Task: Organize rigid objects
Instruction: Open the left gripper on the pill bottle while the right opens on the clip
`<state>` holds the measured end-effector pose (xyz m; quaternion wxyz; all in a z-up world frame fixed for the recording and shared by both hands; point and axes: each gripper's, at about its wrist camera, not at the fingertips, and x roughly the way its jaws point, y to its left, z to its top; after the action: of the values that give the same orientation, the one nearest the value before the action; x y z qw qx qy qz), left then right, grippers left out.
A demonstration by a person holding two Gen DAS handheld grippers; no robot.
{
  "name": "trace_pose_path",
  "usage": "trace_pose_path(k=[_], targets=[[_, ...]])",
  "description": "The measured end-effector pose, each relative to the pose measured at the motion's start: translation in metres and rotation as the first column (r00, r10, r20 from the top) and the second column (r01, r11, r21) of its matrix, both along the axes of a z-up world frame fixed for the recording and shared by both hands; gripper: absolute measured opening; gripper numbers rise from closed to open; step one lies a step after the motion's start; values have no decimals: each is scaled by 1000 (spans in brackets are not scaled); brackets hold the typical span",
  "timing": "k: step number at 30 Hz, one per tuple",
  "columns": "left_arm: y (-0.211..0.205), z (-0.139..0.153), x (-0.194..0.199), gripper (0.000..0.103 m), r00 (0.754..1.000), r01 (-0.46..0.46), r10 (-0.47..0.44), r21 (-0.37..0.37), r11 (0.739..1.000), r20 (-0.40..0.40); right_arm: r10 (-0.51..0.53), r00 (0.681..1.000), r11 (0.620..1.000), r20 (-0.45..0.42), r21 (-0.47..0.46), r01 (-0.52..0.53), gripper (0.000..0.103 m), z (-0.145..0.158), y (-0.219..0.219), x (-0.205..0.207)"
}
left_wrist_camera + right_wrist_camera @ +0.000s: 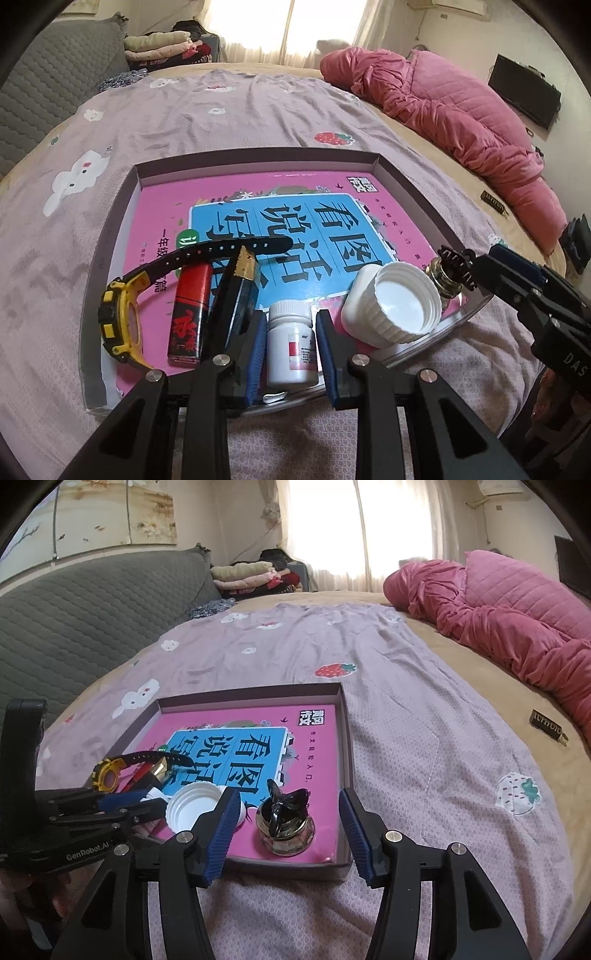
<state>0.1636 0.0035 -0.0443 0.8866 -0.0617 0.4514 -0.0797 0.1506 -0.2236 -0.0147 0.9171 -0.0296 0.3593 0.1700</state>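
Note:
A shallow box tray (pixel 258 162) lies on the bed with a pink book (pixel 166 206) inside it. On the book sit a yellow and black watch (pixel 118 317), a red lighter-like case (pixel 190 314), a black and gold stick (pixel 240 288) and a tipped white jar (pixel 395 302) with its mouth open. My left gripper (pixel 291 354) is shut on a small white pill bottle (pixel 291 343) standing at the tray's near edge. My right gripper (pixel 290 830) is open around a small glass bottle with a black cap (pixel 286 827). Its pads stand clear of the bottle on both sides.
A rumpled pink quilt (pixel 517 627) lies on the bed's right side. A grey padded headboard (pixel 92 616) and folded clothes (pixel 251 576) are at the left and back. A small dark tag (pixel 546 723) rests on the tan sheet at right.

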Motion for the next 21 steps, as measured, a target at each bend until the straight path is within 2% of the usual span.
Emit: trace_pose_path(k=[4,8,16,21], targets=[[4,5,-3,30,1000,-6,7,-18,1000,20,-2,1000,1000,-1,5,2,58,0,0,0],[5,11,-8,41,999,-10,11,-28,1000,46,7,1000,1000,0,4,-7,58,1,1,0],[8,20,-16,42,996,-34,36,-27,999,80,29,999,1000,19,-12,-29,59,2,6,-4],[10,24,-25,42,994,-50,52,-31,998,96,34,999,999,29,-30,-33,65,1,8,-7]])
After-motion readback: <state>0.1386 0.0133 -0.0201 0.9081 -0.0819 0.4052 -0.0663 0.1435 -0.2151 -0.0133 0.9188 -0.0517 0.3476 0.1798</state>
